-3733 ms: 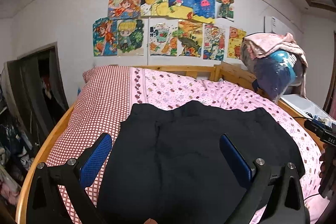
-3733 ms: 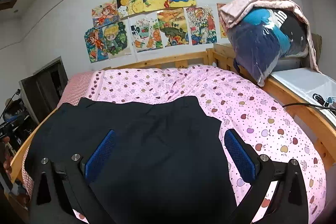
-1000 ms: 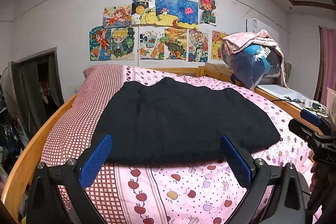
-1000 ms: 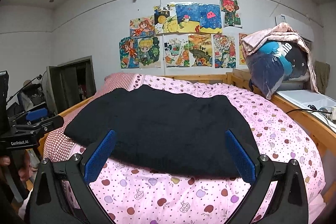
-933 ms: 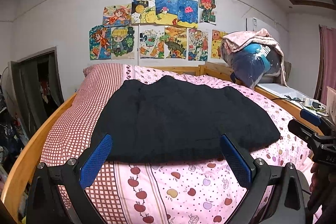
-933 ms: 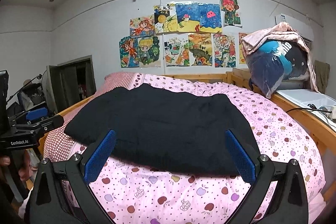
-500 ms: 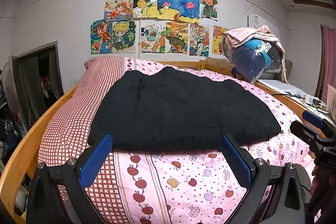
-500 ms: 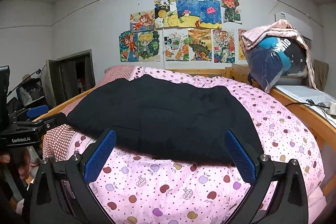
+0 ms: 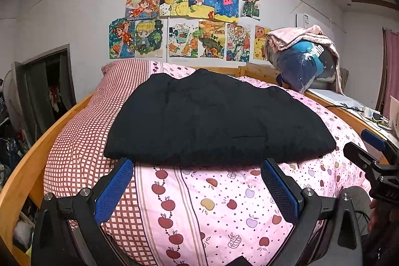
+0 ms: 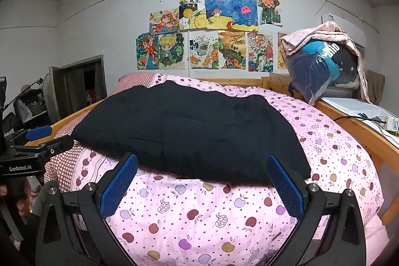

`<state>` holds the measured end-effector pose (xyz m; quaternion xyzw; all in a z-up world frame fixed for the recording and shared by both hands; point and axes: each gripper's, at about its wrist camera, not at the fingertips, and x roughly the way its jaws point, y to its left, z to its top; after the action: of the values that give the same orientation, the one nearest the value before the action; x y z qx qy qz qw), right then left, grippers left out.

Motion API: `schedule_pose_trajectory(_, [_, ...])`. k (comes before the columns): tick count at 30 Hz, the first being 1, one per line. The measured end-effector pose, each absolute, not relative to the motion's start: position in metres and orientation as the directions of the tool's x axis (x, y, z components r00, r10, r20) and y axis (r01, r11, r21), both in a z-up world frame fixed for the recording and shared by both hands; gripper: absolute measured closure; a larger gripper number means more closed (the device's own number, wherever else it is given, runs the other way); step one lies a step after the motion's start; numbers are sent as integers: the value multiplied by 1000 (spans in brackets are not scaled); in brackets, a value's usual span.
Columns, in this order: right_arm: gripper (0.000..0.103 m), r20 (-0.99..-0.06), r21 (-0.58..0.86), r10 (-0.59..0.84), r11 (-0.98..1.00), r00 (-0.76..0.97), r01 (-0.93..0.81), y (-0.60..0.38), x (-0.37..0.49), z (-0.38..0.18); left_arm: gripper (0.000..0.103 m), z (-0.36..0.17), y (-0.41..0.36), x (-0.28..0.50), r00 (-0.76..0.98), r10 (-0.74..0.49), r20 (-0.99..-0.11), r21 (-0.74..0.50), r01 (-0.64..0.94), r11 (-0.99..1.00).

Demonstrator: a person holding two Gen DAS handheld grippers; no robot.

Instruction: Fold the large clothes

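Change: both grippers have drawn back from over the dark cloth to the foot of the bed, so apple-print sheet now fills the near view
Black garment (image 9: 214, 116): lying spread flat across the middle of the bed, its near hem just beyond both sets of fingertips
Left gripper (image 9: 197, 181): jaws spread wide, holding nothing, above the bedsheet (image 9: 212, 211)
Right gripper (image 10: 202, 178): jaws likewise wide apart and empty, short of the garment's edge
Wooden bed frame (image 10: 359, 126): runs along the right side
Drawings (image 10: 214, 14): pinned on the wall behind the bed
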<state>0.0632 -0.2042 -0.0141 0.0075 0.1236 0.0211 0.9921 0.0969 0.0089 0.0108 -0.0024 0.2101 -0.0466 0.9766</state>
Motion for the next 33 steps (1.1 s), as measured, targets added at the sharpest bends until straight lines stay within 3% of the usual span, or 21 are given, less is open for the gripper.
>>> schedule_pose_trajectory(33, [2, -235, 38, 45, 999, 971, -37, -204, 68, -42, 0, -21, -1, 91, 899, -94, -428, -31, 90, 995])
